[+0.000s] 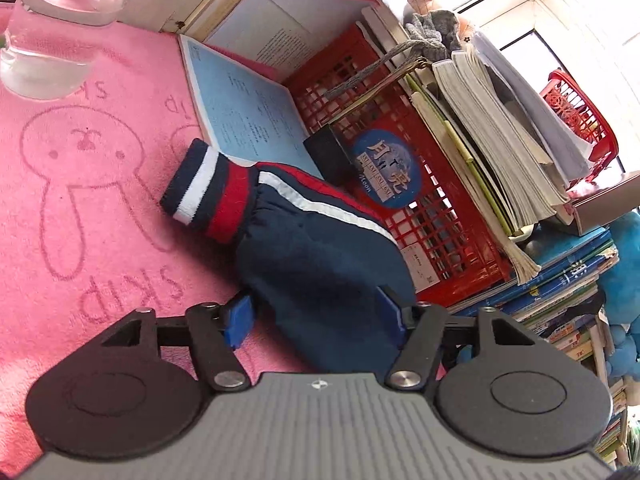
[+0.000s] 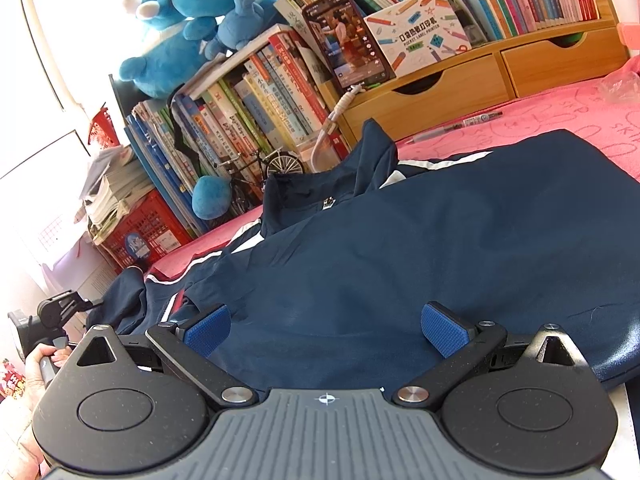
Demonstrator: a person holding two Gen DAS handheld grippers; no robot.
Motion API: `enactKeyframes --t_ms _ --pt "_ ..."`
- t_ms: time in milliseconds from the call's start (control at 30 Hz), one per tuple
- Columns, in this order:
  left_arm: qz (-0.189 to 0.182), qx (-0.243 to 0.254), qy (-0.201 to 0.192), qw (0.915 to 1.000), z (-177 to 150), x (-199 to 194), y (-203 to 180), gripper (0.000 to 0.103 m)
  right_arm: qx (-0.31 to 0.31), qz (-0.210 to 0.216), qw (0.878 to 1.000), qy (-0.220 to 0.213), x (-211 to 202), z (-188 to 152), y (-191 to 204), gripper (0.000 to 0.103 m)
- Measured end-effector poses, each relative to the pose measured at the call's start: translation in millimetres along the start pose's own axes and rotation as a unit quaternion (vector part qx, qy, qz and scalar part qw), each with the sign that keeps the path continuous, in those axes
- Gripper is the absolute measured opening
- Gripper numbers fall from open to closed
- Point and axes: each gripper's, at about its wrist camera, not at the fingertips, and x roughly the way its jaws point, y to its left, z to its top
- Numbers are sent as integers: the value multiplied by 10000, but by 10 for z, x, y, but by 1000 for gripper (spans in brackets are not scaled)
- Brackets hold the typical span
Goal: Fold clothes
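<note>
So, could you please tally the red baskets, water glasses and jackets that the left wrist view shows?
Red baskets: 2
Water glass: 1
Jacket: 1, only one sleeve in view
Total: 4

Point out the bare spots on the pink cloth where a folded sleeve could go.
Free: the pink cloth between the glass, the booklet and the cuff; also a strip between the jacket and the pen. Crowded: beside the red crate and books.
</note>
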Motion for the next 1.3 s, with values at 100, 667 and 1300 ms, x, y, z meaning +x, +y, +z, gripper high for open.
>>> enactKeyframes --t_ms 100,667,1300 --pt "140 129 -182 9997 -33 90 -158 95 5 4 10000 0 0 -1 -1 103" --pt "-2432 4869 -1175 8307 -1456 -1359 -2089 8 217 189 9996 -64 -14 9 -73 103" --pt "-2122 5976 887 7681 -2267 -1719 -1266 103 127 74 9999 -45 -13 8 -44 103"
